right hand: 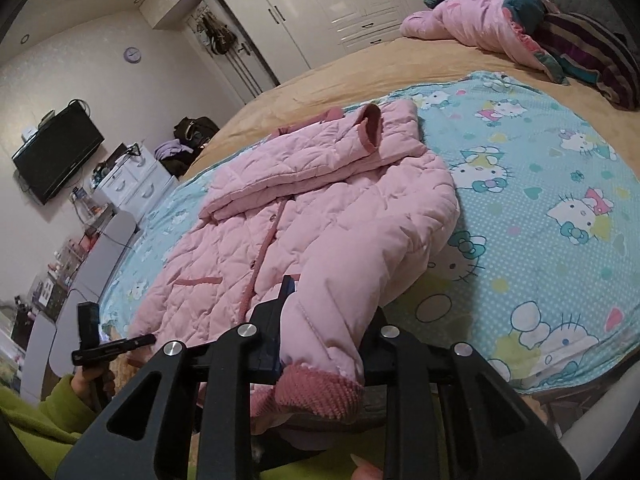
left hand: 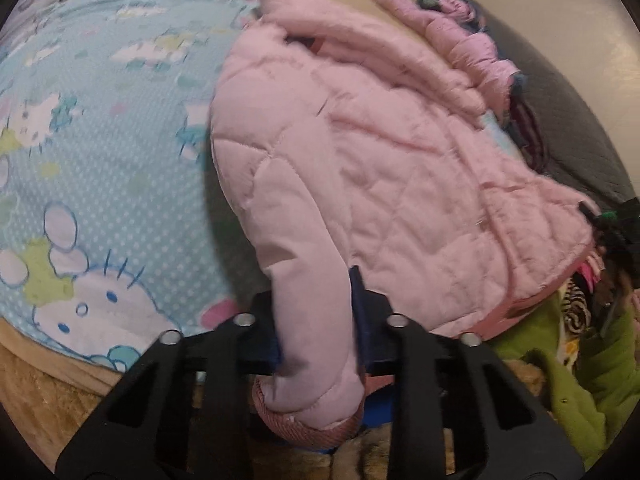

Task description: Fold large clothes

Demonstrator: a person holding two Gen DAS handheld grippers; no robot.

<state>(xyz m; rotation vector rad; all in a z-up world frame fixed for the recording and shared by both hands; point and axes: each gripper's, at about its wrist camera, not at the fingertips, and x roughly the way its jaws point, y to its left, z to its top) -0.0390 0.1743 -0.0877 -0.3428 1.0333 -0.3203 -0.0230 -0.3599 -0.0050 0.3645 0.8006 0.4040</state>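
Note:
A pink quilted jacket [right hand: 320,208] lies on a light-blue cartoon-cat sheet [right hand: 540,184] on the bed; it also shows in the left wrist view [left hand: 380,168]. My right gripper [right hand: 324,344] is shut on one pink sleeve just above its darker ribbed cuff [right hand: 320,394]. My left gripper [left hand: 316,336] is shut on a sleeve near its ribbed cuff [left hand: 304,426] and holds it above the bed. The jacket's other sleeve [right hand: 320,148] lies folded across the chest.
A heap of pink and striped bedding [right hand: 520,20] lies at the bed's far end. A tan blanket [right hand: 320,76] covers the bed. White wardrobes [right hand: 320,0], a wall television [right hand: 56,152] and a cluttered desk [right hand: 88,248] stand beyond. My green sleeve [left hand: 580,380] is at the right.

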